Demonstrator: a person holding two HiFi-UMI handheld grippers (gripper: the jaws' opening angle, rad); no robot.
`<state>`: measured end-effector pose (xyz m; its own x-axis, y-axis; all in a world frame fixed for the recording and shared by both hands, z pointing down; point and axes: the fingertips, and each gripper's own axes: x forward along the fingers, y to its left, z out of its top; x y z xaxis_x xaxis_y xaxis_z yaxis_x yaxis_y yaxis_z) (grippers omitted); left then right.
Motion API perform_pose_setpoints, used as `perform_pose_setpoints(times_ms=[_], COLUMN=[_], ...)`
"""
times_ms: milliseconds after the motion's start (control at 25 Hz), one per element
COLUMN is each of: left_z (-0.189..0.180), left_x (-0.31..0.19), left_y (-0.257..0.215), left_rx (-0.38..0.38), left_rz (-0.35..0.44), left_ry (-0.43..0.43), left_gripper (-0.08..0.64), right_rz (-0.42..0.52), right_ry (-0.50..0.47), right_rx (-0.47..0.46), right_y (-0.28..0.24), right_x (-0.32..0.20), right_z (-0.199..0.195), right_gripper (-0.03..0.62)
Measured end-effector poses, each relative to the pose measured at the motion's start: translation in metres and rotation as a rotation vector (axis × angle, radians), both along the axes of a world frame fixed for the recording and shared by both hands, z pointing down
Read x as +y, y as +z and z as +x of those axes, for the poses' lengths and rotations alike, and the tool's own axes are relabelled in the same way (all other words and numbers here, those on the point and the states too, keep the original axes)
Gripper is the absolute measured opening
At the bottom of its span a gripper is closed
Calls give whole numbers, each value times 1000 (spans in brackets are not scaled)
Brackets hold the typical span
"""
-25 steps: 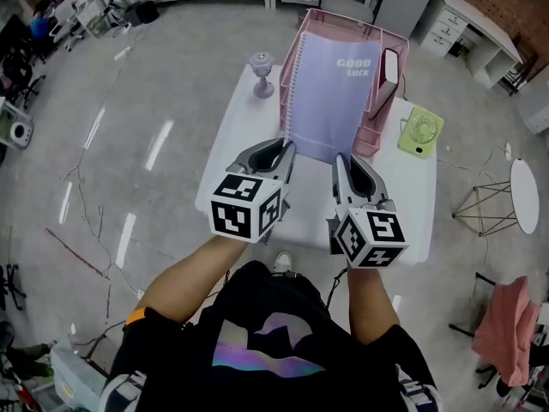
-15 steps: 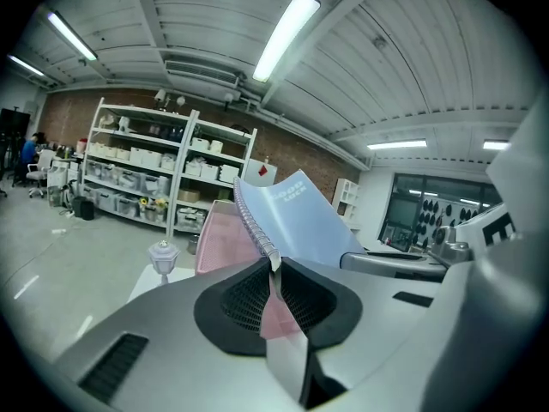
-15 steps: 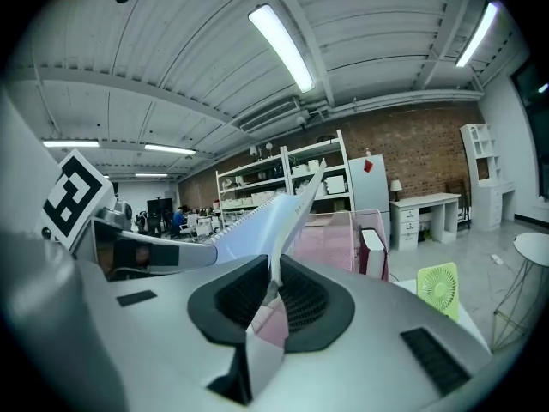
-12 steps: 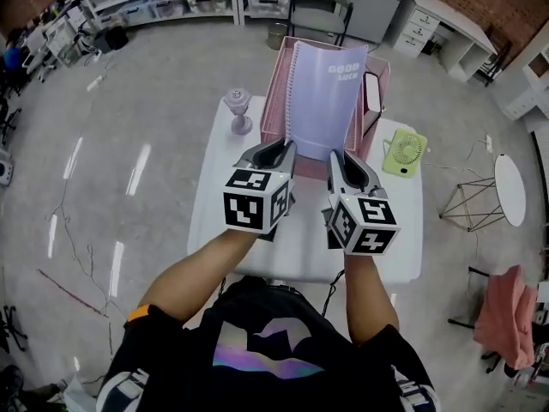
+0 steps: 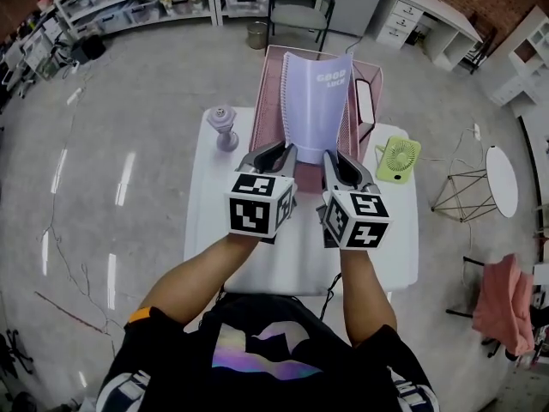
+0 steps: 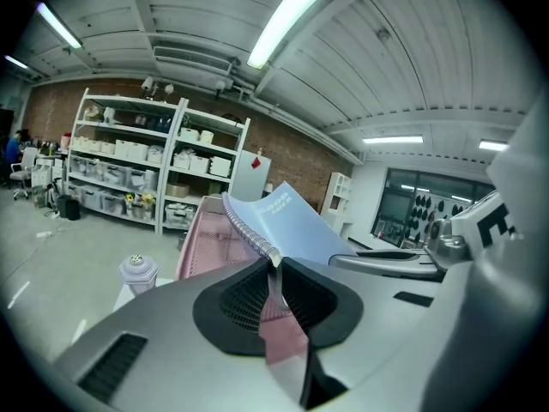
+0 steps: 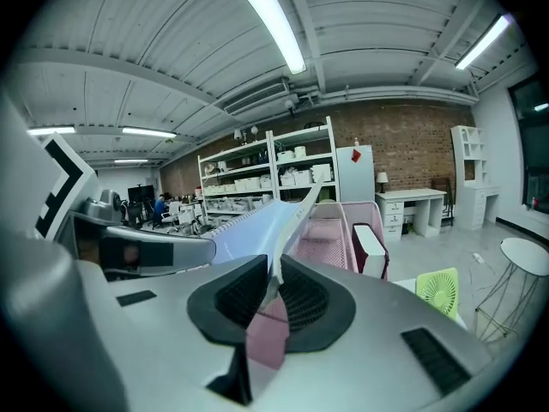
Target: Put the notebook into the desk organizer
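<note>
White table [image 5: 210, 230] on grey floor [image 5: 111, 144]. Carries at the far end a pink wire desk organizer [image 5: 268, 101]. Over the organizer, slanted, a lilac spiral notebook [image 5: 316, 101]: lower edge toward the near side, upper part curving above the pink mesh; cannot tell whether touching it. Held at both lower corners. Left gripper [image 5: 279, 151] pinched narrow on the spiral side, pads pressing the cover. Right gripper [image 5: 336, 157] pinched narrow on the opposite corner, in the same way. On the table, just right of the organizer, a small green fan [image 5: 396, 160]; left of it, a little lilac vase [image 5: 222, 127], upright.
</note>
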<state>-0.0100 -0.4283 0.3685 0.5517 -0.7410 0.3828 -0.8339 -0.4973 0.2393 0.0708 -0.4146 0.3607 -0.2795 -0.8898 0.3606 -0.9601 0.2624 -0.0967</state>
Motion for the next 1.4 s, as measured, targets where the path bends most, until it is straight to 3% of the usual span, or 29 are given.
perform_pose_setpoints(times_ms=[400, 720, 1120, 1200, 1400], left_z=[4, -9, -27, -29, -29], left_x=[-19, -17, -11, -7, 7], left_y=[4, 17, 24, 23, 23], left_rx=[-31, -270, -500, -501, -419], left_rz=[-2, 36, 136, 144, 121], left_ry=[-25, -67, -141, -139, -135], left_gripper=[74, 134, 212, 212, 212], right_rz=[-30, -58, -78, -56, 0], right_ry=[29, 119, 159, 170, 167], right_rx=[-5, 90, 172, 176, 141], right_y=[2, 15, 26, 21, 6], right_x=[-24, -24, -10, -6, 9], right_z=[8, 20, 14, 13, 13], right_gripper=[72, 103, 206, 209, 207])
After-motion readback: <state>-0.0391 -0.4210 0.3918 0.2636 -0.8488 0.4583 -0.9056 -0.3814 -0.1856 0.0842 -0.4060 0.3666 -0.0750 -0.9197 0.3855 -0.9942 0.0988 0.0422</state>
